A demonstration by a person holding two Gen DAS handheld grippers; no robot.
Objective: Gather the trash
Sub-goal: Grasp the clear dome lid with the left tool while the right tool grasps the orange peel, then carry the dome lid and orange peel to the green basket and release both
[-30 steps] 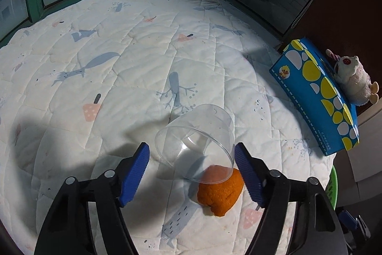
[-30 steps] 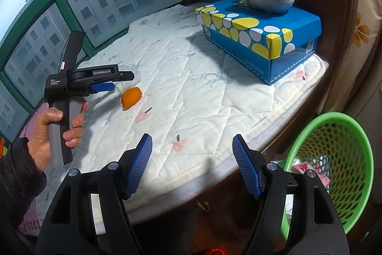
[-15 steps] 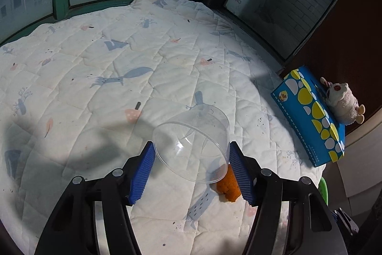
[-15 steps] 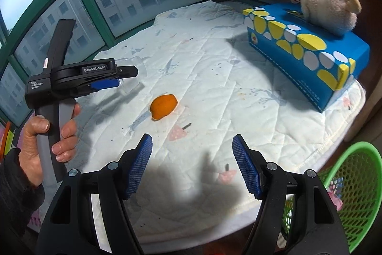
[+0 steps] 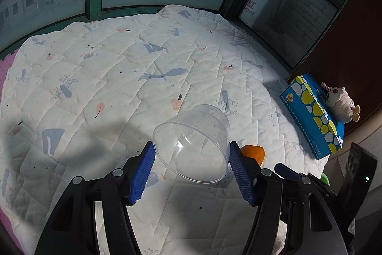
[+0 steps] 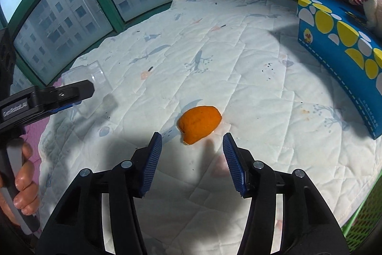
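Note:
My left gripper [image 5: 191, 152] is shut on a clear plastic cup [image 5: 191, 130], its blue pads pressing the sides near the rim, and holds it above the white quilt [image 5: 119, 63]. In the right wrist view the cup [image 6: 93, 75] shows at the left beyond that gripper's black finger [image 6: 59, 97], which a hand holds. An orange peel [image 6: 199, 123] lies on the quilt just ahead of my right gripper [image 6: 192, 136]. Its jaws are closing, and the pads do not touch the peel. The peel [image 5: 254, 152] also shows to the right of the cup.
A blue box with yellow and white spots [image 6: 346, 40] lies at the quilt's right end with a plush toy [image 5: 341, 104] on it. A green mesh basket [image 6: 363, 219] stands below the quilt's near right edge. Windows run along the far side.
The left gripper closed on the cup and lifted it off the quilt, away from the peel. The right gripper swung from the basket side over the quilt to the peel, and its jaws narrowed.

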